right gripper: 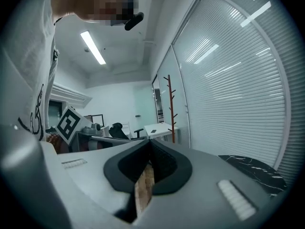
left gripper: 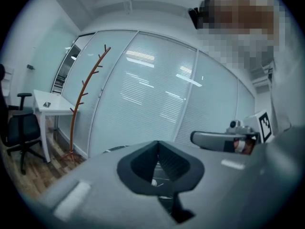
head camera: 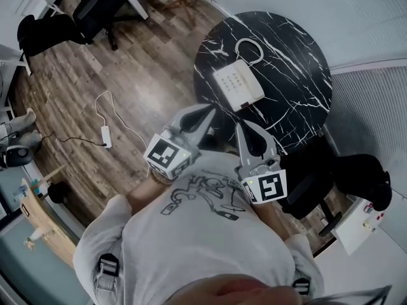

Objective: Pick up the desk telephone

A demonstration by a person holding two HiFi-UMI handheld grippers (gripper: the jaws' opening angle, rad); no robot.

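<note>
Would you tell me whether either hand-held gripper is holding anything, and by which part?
Nothing is held. The left hand-held gripper and the right hand-held gripper are both shut and empty; the telephone lies untouched on the table.

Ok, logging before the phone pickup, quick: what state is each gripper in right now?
Left gripper: closed, holding nothing.
Right gripper: closed, holding nothing.

Cool, even ceiling light (right gripper: 93, 47); heavy fisheye warping, dark vignetted corners.
</note>
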